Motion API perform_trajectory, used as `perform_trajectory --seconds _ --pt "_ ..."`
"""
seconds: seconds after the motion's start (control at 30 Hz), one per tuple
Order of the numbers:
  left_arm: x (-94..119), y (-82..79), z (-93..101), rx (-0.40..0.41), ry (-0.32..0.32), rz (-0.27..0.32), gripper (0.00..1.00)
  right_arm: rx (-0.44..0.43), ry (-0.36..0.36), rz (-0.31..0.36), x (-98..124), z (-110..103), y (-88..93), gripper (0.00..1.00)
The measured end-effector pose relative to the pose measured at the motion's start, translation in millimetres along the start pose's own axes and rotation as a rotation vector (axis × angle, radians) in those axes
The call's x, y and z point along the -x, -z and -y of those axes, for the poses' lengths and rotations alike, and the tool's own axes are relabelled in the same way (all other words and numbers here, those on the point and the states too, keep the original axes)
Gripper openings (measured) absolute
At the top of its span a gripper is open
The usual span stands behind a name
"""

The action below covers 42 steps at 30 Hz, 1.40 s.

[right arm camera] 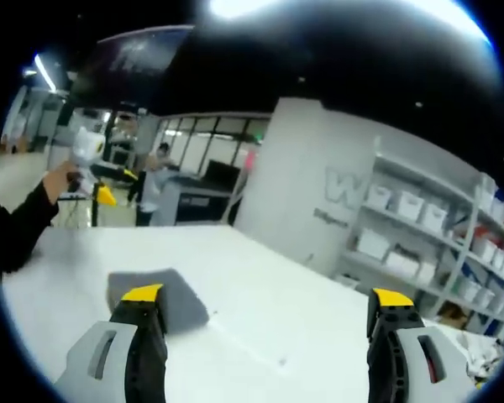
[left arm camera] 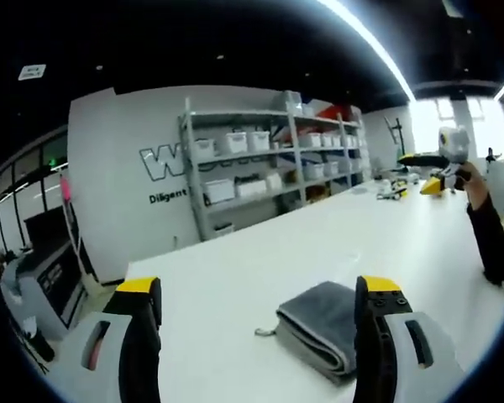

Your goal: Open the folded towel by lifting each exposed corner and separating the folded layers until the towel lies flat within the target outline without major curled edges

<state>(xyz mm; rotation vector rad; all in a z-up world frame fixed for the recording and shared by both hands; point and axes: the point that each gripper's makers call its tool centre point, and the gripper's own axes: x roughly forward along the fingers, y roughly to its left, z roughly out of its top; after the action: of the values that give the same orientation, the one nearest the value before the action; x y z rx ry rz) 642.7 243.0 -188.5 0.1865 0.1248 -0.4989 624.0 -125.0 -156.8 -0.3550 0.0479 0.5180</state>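
Grey folded towel (left arm camera: 319,327) lies untouched on the white table (left arm camera: 235,277).
Both hand-held grippers, left (left arm camera: 260,336) and right (right arm camera: 265,344), hover with jaws apart; best to pinch one exposed corner (top layer only).

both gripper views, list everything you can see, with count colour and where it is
towel: 1, grey, folded, on the table by the left tool's right jaw; also at
table: 1, white, spans the foreground
shelf unit: 1, grey metal, against the white wall behind the table
storage bins: several, white, on the shelves
wall lettering: dark, on the white wall, partly hidden by the shelf
ceiling light strip: 1, bright white, overhead
bystanders: blurred, far background
left tool: grey with yellow tips, jaws wide apart
right tool: same colours, jaws wide apart
sleeve: black, right of the table
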Motion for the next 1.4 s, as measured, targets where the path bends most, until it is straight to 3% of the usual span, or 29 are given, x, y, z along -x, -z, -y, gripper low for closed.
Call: perform_trajectory --seconds 0.17,0.3,0.5,0.6,0.77,0.9,0.97,1.1,1.13,1.2,1.3,1.4 --pt "-11.4 8.5 -1.3 0.038 0.018 -0.002 0.93 -0.01 0.009 -0.001 -7.3 6.0 3.6 0.99" --pt "-27.7 24.9 5.2 0.084 0.059 -0.034 0.91 -0.085 0.038 -0.04 -18.4 12.4 17.9 1.0" --pt "-46.3 49.6 10.2 0.154 0.111 -0.087 0.91 -0.241 -0.017 -0.036 -27.3 11.2 26.6 1.0" --pt "-49.3 54.0 12.9 0.224 0.146 -0.08 0.92 -0.277 -0.045 -0.038 -32.2 8.3 31.0 1.0" --pt "-56.9 85.5 23.2 0.252 0.204 -0.159 0.91 -0.431 -0.198 0.014 -38.6 -18.2 23.5 1.0" --pt "-59.6 89.6 25.2 0.368 0.237 -0.14 0.87 -0.433 -0.201 -0.012 -47.0 -23.4 33.4 1.0" --pt "-56.7 90.0 25.7 0.38 0.239 -0.135 0.87 -0.445 -0.207 -0.024 -50.5 -26.1 38.7 1.0" --pt "-56.2 94.0 33.8 0.423 0.29 -0.136 0.87 -0.52 -0.289 -0.024 -57.1 -42.3 42.8 1.0" --pt "-58.7 99.5 33.9 0.446 0.299 -0.141 0.87 -0.574 -0.337 -0.026 -59.0 -50.1 44.5 1.0" --pt "-62.2 107.9 32.5 0.461 0.3 -0.153 0.87 -0.606 -0.355 -0.037 -62.6 -52.7 49.6 1.0" --pt "-67.9 132.7 27.1 0.485 0.285 -0.203 0.86 -0.596 -0.349 -0.077 -72.9 -58.9 65.5 1.0" --pt "-68.4 137.4 26.3 0.492 0.283 -0.214 0.85 -0.598 -0.354 -0.098 -77.5 -63.8 73.1 1.0"
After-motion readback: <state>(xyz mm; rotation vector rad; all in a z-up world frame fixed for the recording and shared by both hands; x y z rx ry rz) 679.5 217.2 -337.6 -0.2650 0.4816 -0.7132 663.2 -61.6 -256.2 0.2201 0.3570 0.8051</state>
